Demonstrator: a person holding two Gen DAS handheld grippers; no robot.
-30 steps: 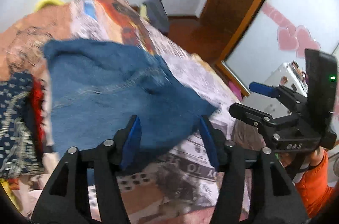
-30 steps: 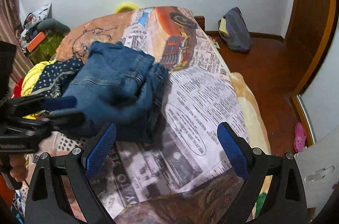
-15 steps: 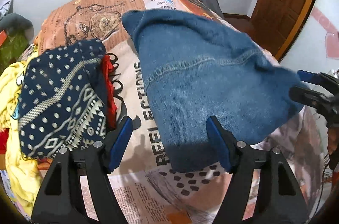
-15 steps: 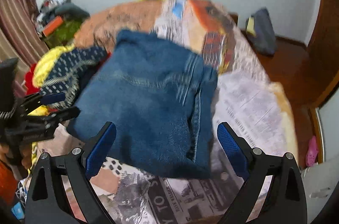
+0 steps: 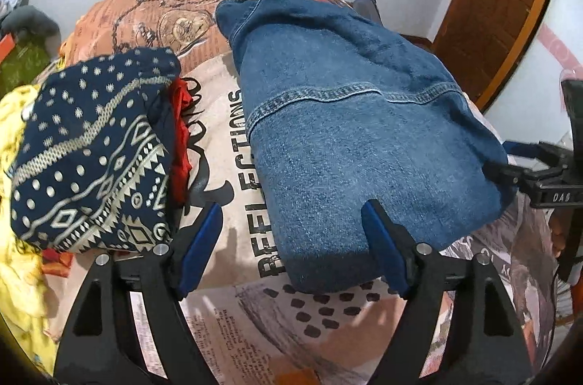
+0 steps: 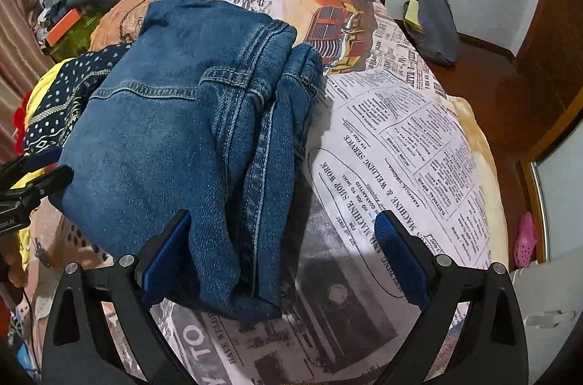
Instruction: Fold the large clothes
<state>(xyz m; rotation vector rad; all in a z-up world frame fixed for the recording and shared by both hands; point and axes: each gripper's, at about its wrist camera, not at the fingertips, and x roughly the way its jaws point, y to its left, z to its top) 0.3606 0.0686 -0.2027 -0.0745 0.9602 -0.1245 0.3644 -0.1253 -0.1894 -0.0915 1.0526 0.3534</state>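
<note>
- The blue denim jeans (image 6: 175,144) are lying folded into a thick, compact bundle on the newspaper-print bedspread (image 6: 400,144), so the folding of this garment is looking essentially done.
- In the right wrist view the stacked layers are showing along the bundle's right edge, waistband seams and a back pocket facing up; the near end is bulging and not quite flat.
- The left gripper (image 5: 291,239) is standing released, its jaws having just been opening; the right blue pad is sitting against the near corner of the denim, the left pad is over bare bedspread, and nothing is being squeezed.
- The right gripper (image 6: 284,250) is hanging wide open too, straddling the near right edge of the bundle, with the left pad just beside or brushing the cloth and the right pad well clear over the print.
- Just beside the jeans, on their left, a navy blue garment with white dots and zigzag patterning (image 5: 91,152) is sitting already folded, with a bit of red cloth (image 5: 180,133) peeking out at its edge.
- Past that, a crumpled yellow fabric (image 5: 22,261) is spilling along the left edge of the bed, looking unfolded, so I'm judging more work is waiting there.
- What is remaining for the jeans, by my reckoning: perhaps pressing the bundle flat or shifting it next to the navy one, then reaching for the next piece.
</note>
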